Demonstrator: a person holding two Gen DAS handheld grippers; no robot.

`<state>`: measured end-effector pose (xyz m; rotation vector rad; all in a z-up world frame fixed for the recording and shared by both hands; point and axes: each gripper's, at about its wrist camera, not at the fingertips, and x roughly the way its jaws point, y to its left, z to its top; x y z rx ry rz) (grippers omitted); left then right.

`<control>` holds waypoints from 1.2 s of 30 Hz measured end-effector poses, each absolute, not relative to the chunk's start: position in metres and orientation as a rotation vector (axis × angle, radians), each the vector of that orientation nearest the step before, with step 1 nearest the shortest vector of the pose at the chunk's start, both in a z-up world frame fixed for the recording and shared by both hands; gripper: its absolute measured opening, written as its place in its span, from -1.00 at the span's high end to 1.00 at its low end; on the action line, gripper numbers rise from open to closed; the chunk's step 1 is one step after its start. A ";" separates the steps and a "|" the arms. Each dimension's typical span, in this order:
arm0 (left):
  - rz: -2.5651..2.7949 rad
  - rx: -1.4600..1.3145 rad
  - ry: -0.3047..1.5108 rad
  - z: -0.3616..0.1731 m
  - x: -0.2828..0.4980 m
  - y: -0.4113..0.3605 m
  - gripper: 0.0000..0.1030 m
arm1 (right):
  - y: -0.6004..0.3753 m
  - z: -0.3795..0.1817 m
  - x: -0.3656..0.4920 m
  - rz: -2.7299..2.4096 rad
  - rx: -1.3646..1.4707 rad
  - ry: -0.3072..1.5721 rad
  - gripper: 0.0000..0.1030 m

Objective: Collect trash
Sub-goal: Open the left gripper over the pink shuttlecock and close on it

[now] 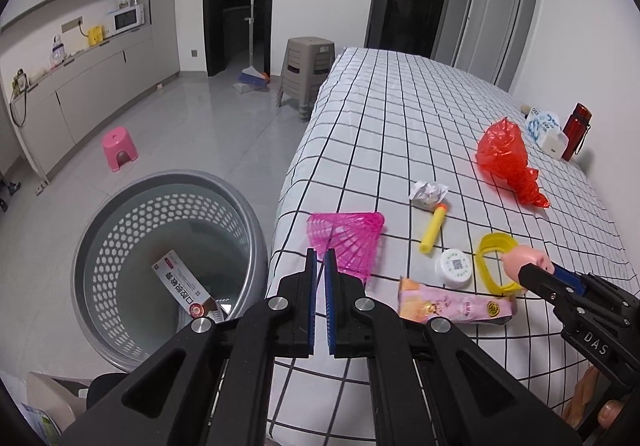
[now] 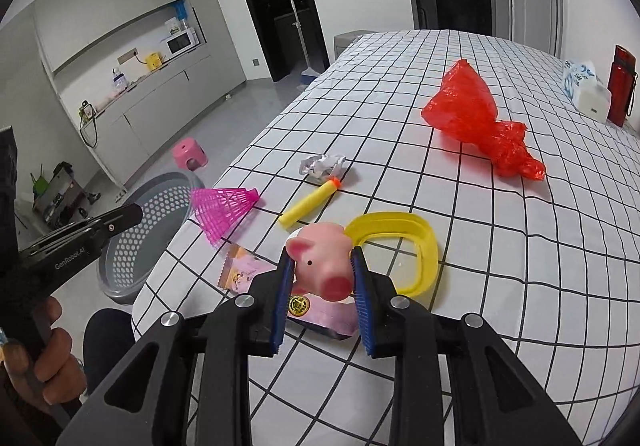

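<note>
My right gripper [image 2: 320,266] is shut on a pink pig toy [image 2: 322,264] above the checked table [image 2: 440,226]; the toy also shows in the left wrist view [image 1: 524,260]. My left gripper [image 1: 320,258] is nearly closed and empty at the table's left edge, beside a pink mesh shuttlecock [image 1: 352,242]. On the table lie a pink wrapper [image 1: 452,306], a white cap [image 1: 454,266], a yellow ring [image 1: 494,266], a yellow foam dart [image 1: 434,228], crumpled paper [image 1: 428,194] and a red plastic bag [image 1: 508,162]. A grey perforated bin [image 1: 168,266] on the floor holds a box.
A tissue pack [image 1: 546,130] and a red bottle [image 1: 576,130] stand at the table's far right. A pink stool [image 1: 119,148], stacked grey stools [image 1: 306,72] and a broom [image 1: 252,74] are on the floor. A counter runs along the left wall.
</note>
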<state>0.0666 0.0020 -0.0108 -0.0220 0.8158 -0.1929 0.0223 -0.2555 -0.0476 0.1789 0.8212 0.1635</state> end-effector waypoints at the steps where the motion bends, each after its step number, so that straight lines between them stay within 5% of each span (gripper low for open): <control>1: -0.196 -0.026 0.822 -0.012 0.068 0.003 0.91 | -0.256 -0.048 0.023 0.160 0.179 0.823 0.46; 9: -0.209 -0.027 0.878 -0.029 0.085 0.003 0.88 | -0.262 -0.048 0.025 0.133 0.188 0.827 0.46; 15: -0.219 0.004 0.883 -0.034 0.095 -0.002 0.28 | -0.271 -0.050 0.028 0.112 0.199 0.836 0.46; 17: -0.220 0.010 0.871 -0.033 0.099 -0.003 -0.21 | -0.273 -0.051 0.029 0.105 0.201 0.837 0.46; 22: -0.247 0.035 0.858 -0.032 0.110 -0.011 -0.50 | -0.281 -0.053 0.033 0.085 0.206 0.845 0.46; 36: -0.299 0.070 0.927 -0.061 0.148 -0.041 -0.73 | -0.295 -0.057 0.042 0.054 0.216 0.859 0.46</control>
